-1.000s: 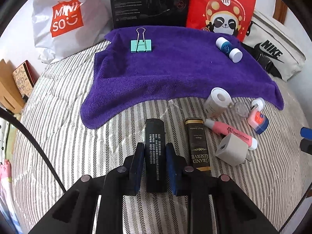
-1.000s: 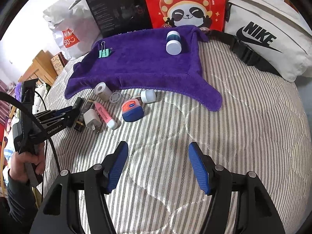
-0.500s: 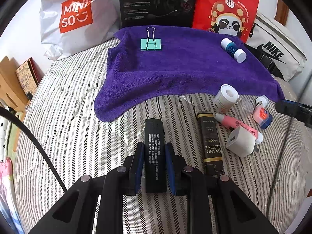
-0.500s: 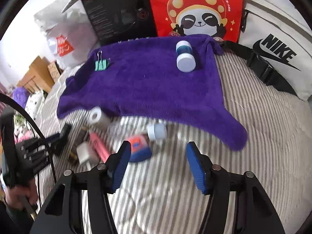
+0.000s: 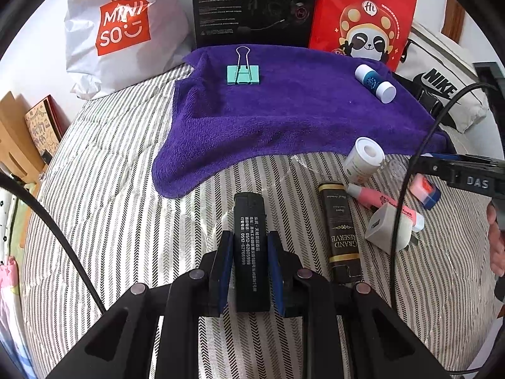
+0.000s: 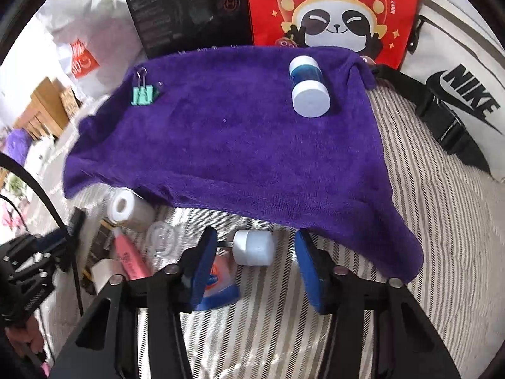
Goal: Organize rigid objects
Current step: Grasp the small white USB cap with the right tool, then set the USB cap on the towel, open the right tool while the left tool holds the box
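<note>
My left gripper [image 5: 247, 246] is shut on a black lighter [image 5: 251, 221] lying on the striped bedcover. A purple towel [image 5: 300, 117] holds a green binder clip [image 5: 243, 74] and a blue-and-white bottle [image 5: 375, 83]. My right gripper [image 6: 255, 246] hangs over the clutter in front of the towel [image 6: 221, 145], its jaws closing. A small white cap [image 6: 254, 248] lies between them, and the pads do not touch it. A red-and-blue Vaseline tub [image 6: 219, 284] sits by the left finger [image 6: 202, 265].
Near the towel's front edge lie a white roll [image 5: 363, 158], a dark "Grand Reserve" tube [image 5: 341, 230], a pink tube [image 5: 385, 203], a white charger plug [image 5: 386, 230] and a clear lid [image 6: 162, 237]. Bags and a black box [image 5: 252, 3] stand behind the towel.
My right gripper has moved left and down to the clutter, narrowing around the white cap. The left gripper stays shut on the lighter, nearly still.
</note>
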Demonstrator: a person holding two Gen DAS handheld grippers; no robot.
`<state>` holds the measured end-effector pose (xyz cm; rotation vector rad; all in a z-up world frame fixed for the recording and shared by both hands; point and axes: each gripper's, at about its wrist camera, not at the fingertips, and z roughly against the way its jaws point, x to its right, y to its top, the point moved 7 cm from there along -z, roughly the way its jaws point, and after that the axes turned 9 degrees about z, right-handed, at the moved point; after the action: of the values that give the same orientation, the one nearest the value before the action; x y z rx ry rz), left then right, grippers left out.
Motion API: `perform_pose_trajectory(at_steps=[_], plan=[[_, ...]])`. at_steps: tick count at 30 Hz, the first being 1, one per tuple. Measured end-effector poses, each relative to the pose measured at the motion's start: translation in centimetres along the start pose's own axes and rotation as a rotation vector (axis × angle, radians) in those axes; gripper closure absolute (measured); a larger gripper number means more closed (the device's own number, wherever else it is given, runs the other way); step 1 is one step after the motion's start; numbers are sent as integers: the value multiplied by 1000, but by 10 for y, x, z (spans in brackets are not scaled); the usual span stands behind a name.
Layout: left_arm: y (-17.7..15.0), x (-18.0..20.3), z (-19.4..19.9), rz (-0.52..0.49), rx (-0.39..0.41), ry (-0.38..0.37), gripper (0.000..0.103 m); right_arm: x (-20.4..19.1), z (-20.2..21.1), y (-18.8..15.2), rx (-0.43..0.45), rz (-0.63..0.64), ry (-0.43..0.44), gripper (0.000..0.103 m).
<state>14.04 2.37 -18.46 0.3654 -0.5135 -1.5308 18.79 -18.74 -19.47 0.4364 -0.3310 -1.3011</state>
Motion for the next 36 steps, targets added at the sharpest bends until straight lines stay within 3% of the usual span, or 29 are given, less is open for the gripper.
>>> perform_pose_trajectory(at_steps=[5,9,14,16,18,26,28,30,36], plan=[[1,0,0,4,-2,2,82,4,0,-4,-1,23,-8,58],[0,1,0,4,-2,1,82,3,-2,-7,9,66,-55,68],[1,1,0,2,-1,4,81,2,2,-14,9,91,-66,69],[1,1,0,2,-1,3,81,5,6,-19,-4,91,-56,66],[1,1,0,2,0,4,81,8,9,-25,-11,83,-43,54],[1,0,0,5,0,4,82,10,12,-36,35,92,-30,53],[1,0,0,5,-2,5,82,7,11,-33,55,105,-34,58],[1,0,0,6,-5,8,82,5,11,-31,67,113,-25,76],[1,0,0,10,-15,6,82,4,14,-34,39,113,-4,76]])
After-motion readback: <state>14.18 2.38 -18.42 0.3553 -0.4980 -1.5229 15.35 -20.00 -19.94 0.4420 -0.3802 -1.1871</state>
